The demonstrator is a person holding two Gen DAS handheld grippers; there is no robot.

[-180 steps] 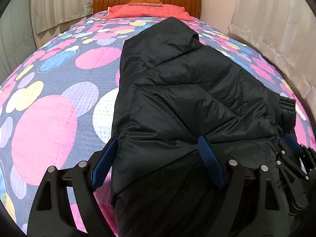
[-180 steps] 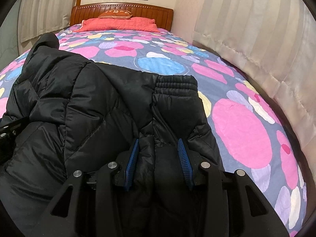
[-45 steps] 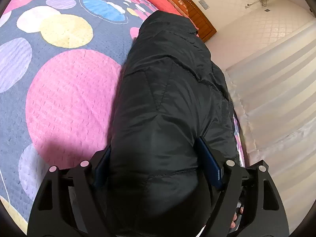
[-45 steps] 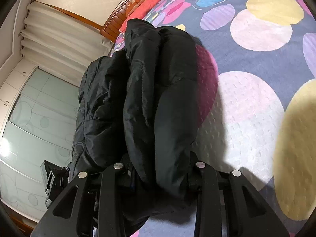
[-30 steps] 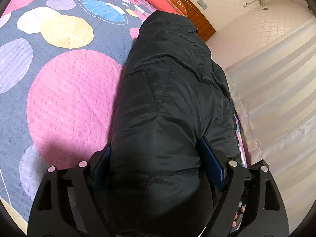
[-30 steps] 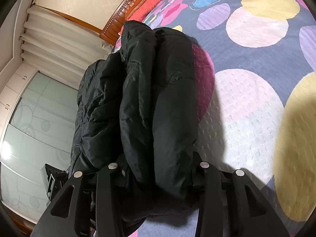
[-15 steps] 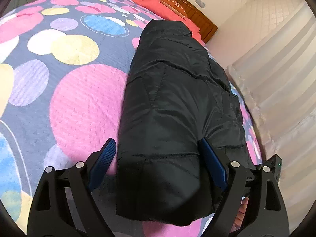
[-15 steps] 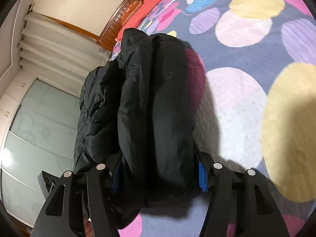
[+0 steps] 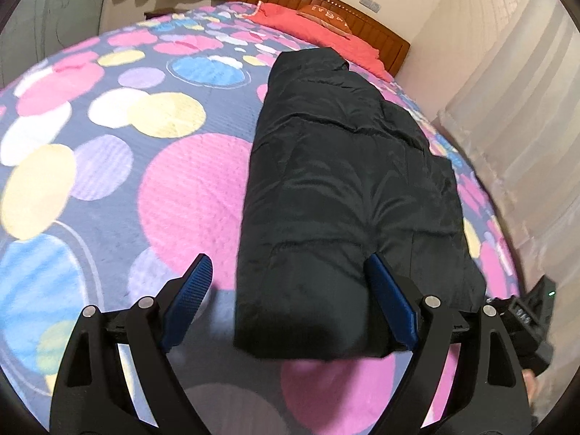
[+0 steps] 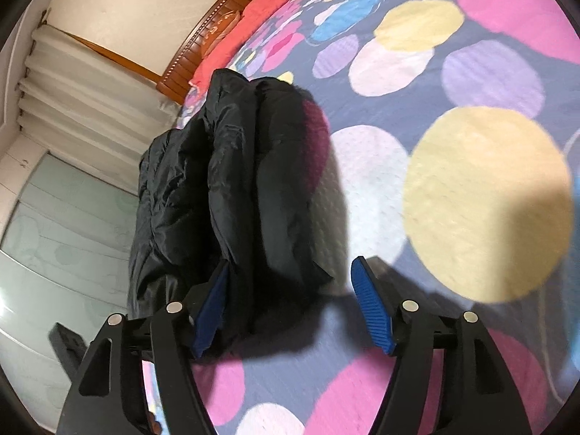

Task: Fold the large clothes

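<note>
Black jacket (image 9: 344, 195): folded into a long bundle, lying on my spotted bedspread (image 9: 108, 166), stretching from near me toward the far headboard (image 9: 326, 3).
Left gripper (image 9: 290, 301): my jaws stand wide, straddling the bundle's near end without squeezing it.
Right gripper (image 10: 290, 308): wide too, the left pad against the jacket, the right pad clear of it.

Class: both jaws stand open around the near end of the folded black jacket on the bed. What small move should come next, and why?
Probably draw both grippers straight back. The left gripper and right gripper stand open, and the black jacket lies as a long bundle on the bedspread, so pulling clear avoids dragging it.
</note>
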